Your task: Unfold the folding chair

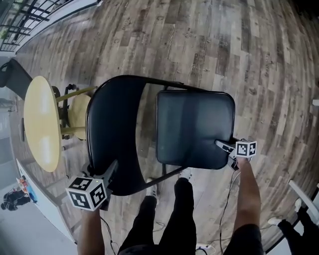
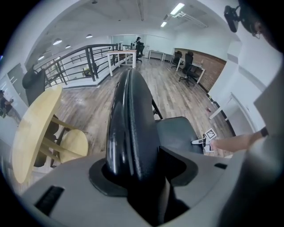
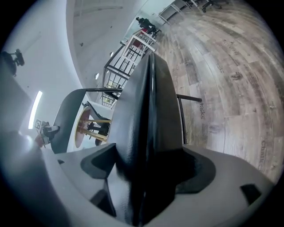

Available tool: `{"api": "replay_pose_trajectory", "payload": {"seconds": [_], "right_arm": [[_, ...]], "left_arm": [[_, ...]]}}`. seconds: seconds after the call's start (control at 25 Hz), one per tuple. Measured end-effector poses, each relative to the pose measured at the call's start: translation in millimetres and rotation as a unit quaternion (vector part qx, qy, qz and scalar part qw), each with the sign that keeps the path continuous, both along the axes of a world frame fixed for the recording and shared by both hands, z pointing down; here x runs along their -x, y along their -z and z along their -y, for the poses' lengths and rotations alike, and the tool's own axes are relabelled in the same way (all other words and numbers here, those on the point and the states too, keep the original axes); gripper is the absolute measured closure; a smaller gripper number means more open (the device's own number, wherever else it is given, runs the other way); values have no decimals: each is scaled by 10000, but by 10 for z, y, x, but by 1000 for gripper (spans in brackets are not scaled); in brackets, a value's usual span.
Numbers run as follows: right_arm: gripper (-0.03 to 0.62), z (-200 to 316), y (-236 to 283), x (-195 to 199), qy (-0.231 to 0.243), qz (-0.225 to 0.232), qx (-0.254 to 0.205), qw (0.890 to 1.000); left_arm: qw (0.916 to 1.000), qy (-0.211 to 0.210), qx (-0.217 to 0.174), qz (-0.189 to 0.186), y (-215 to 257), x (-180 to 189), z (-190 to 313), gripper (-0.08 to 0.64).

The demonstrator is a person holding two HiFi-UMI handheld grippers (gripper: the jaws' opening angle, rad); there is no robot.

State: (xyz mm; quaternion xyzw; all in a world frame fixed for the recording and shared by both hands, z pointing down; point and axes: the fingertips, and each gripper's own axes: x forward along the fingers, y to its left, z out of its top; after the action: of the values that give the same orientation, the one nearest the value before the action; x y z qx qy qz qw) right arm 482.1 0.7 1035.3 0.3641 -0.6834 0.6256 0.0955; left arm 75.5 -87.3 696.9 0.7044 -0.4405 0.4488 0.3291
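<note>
A black folding chair stands on the wood floor below me. Its curved backrest is at the left and its padded seat lies flat at the right. My left gripper is shut on the near top edge of the backrest, which fills the gap between its jaws. Over at the seat's near right corner, my right gripper is shut on the edge. In the right gripper view the seat runs edge-on away from the jaws.
A round yellow table and a yellow stool stand close to the left of the chair. A black railing runs along the far left. The person's legs are just behind the chair. White furniture is at the lower right.
</note>
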Motion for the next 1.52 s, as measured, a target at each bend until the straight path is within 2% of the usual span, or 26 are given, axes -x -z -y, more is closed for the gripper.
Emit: {"api": "replay_pose_trajectory", "payload": {"seconds": [0.12, 0.36, 0.44, 0.52, 0.6, 0.68, 0.76, 0.84, 0.88, 0.92, 1.0, 1.08, 1.12, 1.28, 1.32, 1.44, 1.52], "right_arm": [[199, -42, -106, -71, -96, 135, 141, 9998], [193, -68, -117, -209, 47, -30, 173, 9998], [192, -79, -59, -280, -23, -318, 64, 9995], [193, -189, 49, -416, -204, -836, -128, 9962], [193, -264, 319, -655, -612, -1456, -472, 9863], [195, -341, 785, -735, -1219, -1760, -935, 9723], [195, -483, 1362, -458, -1563, -1672, -1388, 9635], [202, -624, 1949, -22, -1651, -1470, -1757, 9593], [227, -690, 2236, 206, -1642, -1412, -1945, 9567], [282, -770, 2518, 434, -1618, -1412, -2129, 9532], [427, -990, 3068, 860, -1593, -1624, -2474, 9418], [558, -1268, 3612, 1197, -1626, -2055, -2797, 9236], [575, -1427, 3882, 1337, -1641, -2277, -2952, 9133], [577, -2154, 4864, 1780, -1510, -3122, -3572, 8673], [577, -2335, 5072, 1879, -1484, -3209, -3702, 8590], [577, -2875, 5624, 2087, -1977, -2871, -3803, 8566], [577, -3199, 5878, 2236, -2245, -2934, -3811, 8475]], "left_arm": [[9999, -76, -42, -102, -30, -227, -76, 354], [9982, -160, 32, -570, -7, -400, -107, 371], [9975, -194, -68, -681, 30, -437, -86, 370], [9963, -83, -251, -823, 86, -423, -113, 367], [9930, 133, -514, -1051, 192, -375, -186, 350], [9876, 344, -722, -1351, 361, -294, -354, 345], [9829, 479, -982, -1482, 561, -149, -582, 347], [9791, 528, -1341, -1438, 755, -23, -774, 358], [9772, 521, -1521, -1388, 850, 14, -857, 373], [9753, 487, -1689, -1337, 949, 40, -947, 384], [9699, 388, -2010, -1317, 1177, 83, -1163, 453], [9625, 319, -2272, -1448, 1431, 131, -1429, 533], [9589, 288, -2355, -1557, 1555, 155, -1581, 554], [9447, 189, -2530, -2079, 2002, 255, -2279, 554], [9397, 161, -2597, -2221, 2116, 273, -2453, 554], [9227, -26, -2853, -2593, 2468, 272, -2995, 554], [9152, -192, -2970, -2717, 2665, 279, -3351, 554]]}}
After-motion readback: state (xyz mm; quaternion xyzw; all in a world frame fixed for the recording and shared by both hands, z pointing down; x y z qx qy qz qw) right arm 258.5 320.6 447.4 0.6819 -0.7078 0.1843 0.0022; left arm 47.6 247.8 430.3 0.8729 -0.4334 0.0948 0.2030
